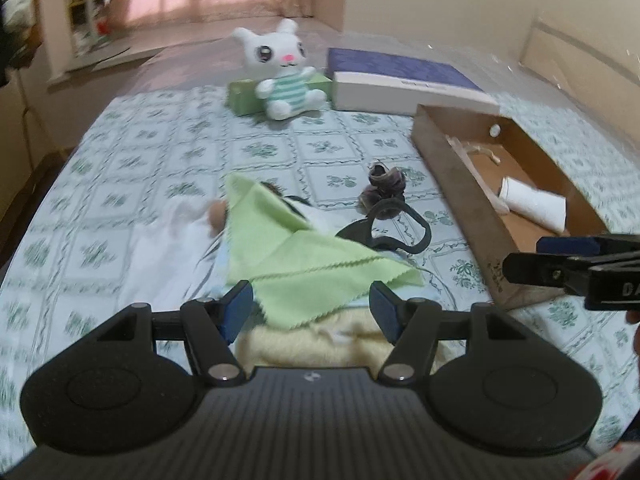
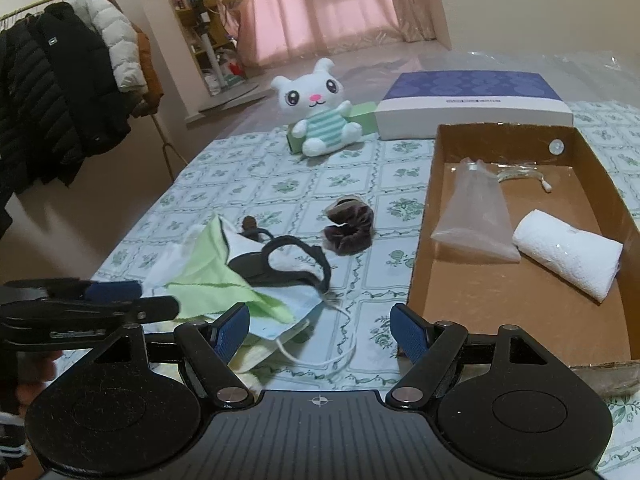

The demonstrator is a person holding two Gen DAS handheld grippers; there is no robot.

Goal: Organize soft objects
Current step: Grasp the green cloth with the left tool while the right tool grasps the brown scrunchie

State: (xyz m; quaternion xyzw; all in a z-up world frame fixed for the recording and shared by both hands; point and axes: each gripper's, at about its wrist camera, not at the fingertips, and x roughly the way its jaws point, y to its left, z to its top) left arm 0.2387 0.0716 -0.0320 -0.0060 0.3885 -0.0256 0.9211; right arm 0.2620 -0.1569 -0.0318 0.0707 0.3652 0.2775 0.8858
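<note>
A pile of soft things lies on the patterned bed: a light green cloth (image 1: 288, 256) (image 2: 208, 276), a black eye mask (image 1: 384, 232) (image 2: 280, 264), a pale blue face mask (image 2: 288, 316), a white cloth (image 1: 168, 236) and a cream fleece piece (image 1: 312, 340). A dark purple scrunchie (image 1: 384, 188) (image 2: 348, 228) lies apart. My left gripper (image 1: 312, 308) is open and empty, just over the green cloth's near corner. My right gripper (image 2: 320, 328) is open and empty between the pile and the cardboard box (image 2: 424, 216) (image 1: 452, 184).
The box holds a white rolled towel (image 2: 568, 260) (image 1: 536, 200), a clear plastic bag (image 2: 476, 216) and a small string. A white bunny plush (image 1: 284, 72) (image 2: 320, 112) sits at the far side on a green block (image 1: 240, 96), beside a purple-topped box (image 1: 400, 76) (image 2: 472, 104). Coats (image 2: 60, 92) hang left.
</note>
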